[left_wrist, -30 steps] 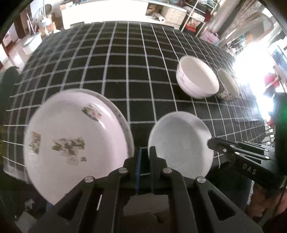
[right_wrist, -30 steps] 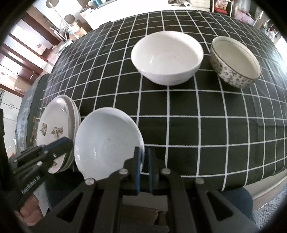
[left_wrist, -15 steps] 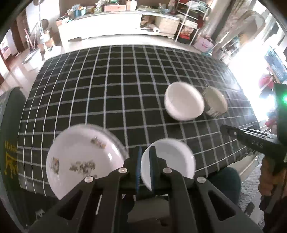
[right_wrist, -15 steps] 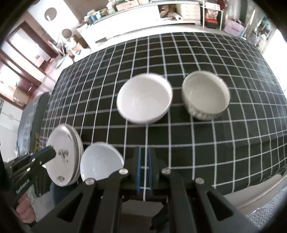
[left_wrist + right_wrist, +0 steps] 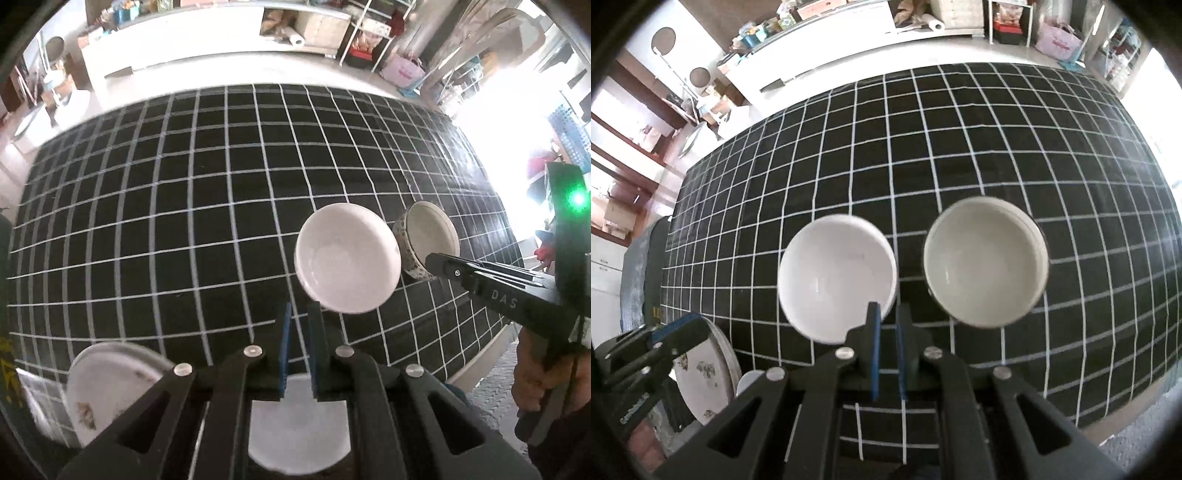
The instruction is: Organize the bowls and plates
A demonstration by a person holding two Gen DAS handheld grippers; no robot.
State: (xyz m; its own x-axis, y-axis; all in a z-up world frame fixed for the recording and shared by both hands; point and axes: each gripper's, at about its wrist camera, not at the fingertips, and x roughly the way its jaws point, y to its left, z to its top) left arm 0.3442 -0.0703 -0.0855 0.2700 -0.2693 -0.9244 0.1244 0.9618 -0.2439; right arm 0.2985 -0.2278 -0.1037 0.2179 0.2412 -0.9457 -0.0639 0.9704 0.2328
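A plain white bowl [image 5: 347, 258] [image 5: 836, 277] and a patterned bowl [image 5: 430, 238] [image 5: 985, 266] stand side by side on the black checked tablecloth. A stack of flowered plates [image 5: 110, 391] [image 5: 705, 384] sits at the near left edge, and a white shallow dish [image 5: 299, 428] lies beside it, mostly hidden behind my left gripper. My left gripper [image 5: 300, 314] is shut and empty, high above the near edge. My right gripper [image 5: 888, 317] is shut and empty, raised near the white bowl's front rim; it also shows in the left wrist view [image 5: 443, 264].
The table [image 5: 960, 147] with its black checked cloth stretches far back. A white counter [image 5: 849, 33] and shelves stand behind it. The table's near edge [image 5: 480, 362] drops to the floor at the right.
Both grippers have risen and pulled back from the white dish and plates. The right gripper has shifted toward the two bowls. The dishes have not moved.
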